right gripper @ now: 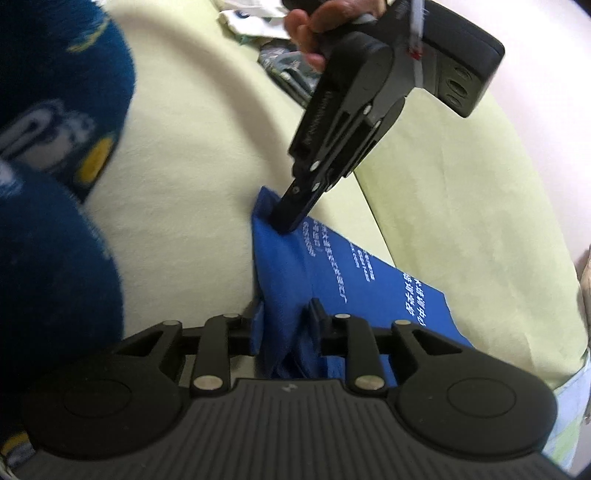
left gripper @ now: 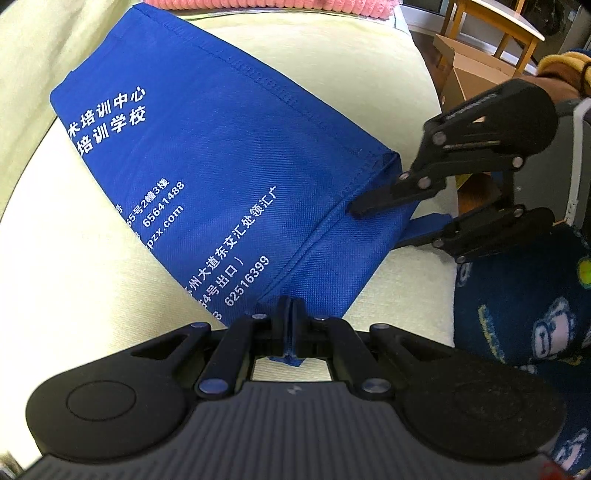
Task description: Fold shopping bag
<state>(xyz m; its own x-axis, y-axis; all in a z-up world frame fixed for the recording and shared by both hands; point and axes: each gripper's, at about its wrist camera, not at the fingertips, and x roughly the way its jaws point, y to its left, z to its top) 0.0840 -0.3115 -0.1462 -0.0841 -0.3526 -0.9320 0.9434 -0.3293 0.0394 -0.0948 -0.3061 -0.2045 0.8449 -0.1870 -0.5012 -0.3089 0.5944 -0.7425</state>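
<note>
Blue shopping bag [left gripper: 221,155] lies flat w/ white print up on a pale yellow-green cushion [left gripper: 332,62], prob. a sofa seat; its near end sits close to the cushion's front edge, far end runs toward the back where a pink knit cover [left gripper: 258,5] shows. Bag looks part-folded already (doubled layers, stitched seam on top). Judgement: both near corners are pinched so that end can be lifted and carried over for the next fold.

Left claw [left gripper: 290,325]: fingers together, clamped on a thin blue edge of the bag at its near corner; blue tab pokes out behind the fingers. From the right wrist view it comes down steeply from above, tip on the corner, person's hand [right gripper: 310,33] on its grip.

Right claw [right gripper: 284,325]: fingers set apart w/ a thick bunch of bag between them; fabric touches both, so clamped on the bag, looser wad. In the left view it reaches in from the cushion's right side, nearly level, one finger over the bag's end, one under by the handle strap [left gripper: 424,225].

Person's blue patterned fleece [left gripper: 524,302] at the front edge; cardboard box [left gripper: 469,70] on the floor beyond.
</note>
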